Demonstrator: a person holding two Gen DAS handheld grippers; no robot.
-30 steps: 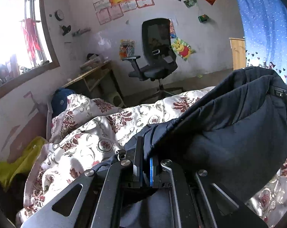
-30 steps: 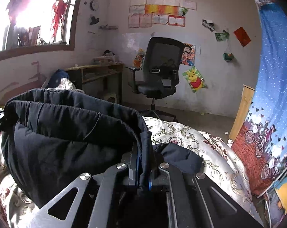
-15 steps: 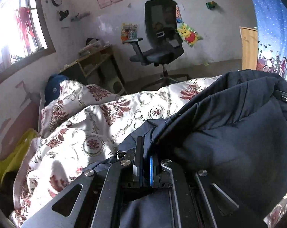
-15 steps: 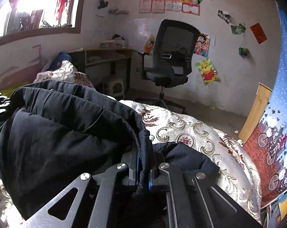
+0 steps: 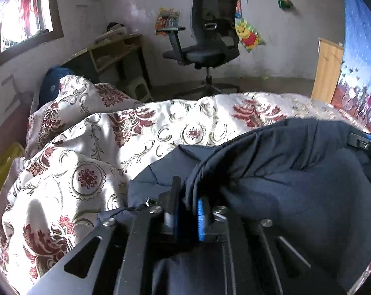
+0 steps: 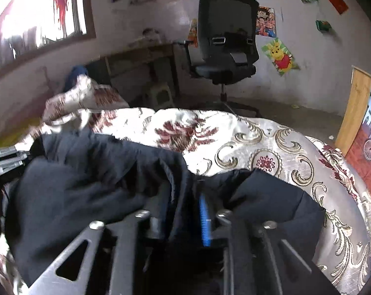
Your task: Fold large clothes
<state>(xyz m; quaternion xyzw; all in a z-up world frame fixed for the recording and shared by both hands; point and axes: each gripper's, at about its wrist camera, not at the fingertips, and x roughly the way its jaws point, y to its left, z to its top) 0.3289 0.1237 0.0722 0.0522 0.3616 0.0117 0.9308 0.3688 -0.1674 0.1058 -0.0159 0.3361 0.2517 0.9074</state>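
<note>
Dark padded jacket point(image 5: 296, 184): folded over on floral bedspread point(image 5: 92, 152). Left gripper point(image 5: 188, 209) and right gripper point(image 6: 185, 211): jaws opening, jacket edge slack between pads. Right view alone shows bed's rounded far edge; bare floor point(image 6: 296, 115) and office chair point(image 6: 224, 41) beyond.

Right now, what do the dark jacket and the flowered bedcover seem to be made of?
Dark jacket: probably padded synthetic shell, matte navy; it puffs in thick, soft, rounded folds. Flowered bedcover: probably satin-like woven fabric, glossy; window light gives bright sheen on its cream ground around the red and gold pattern.
</note>
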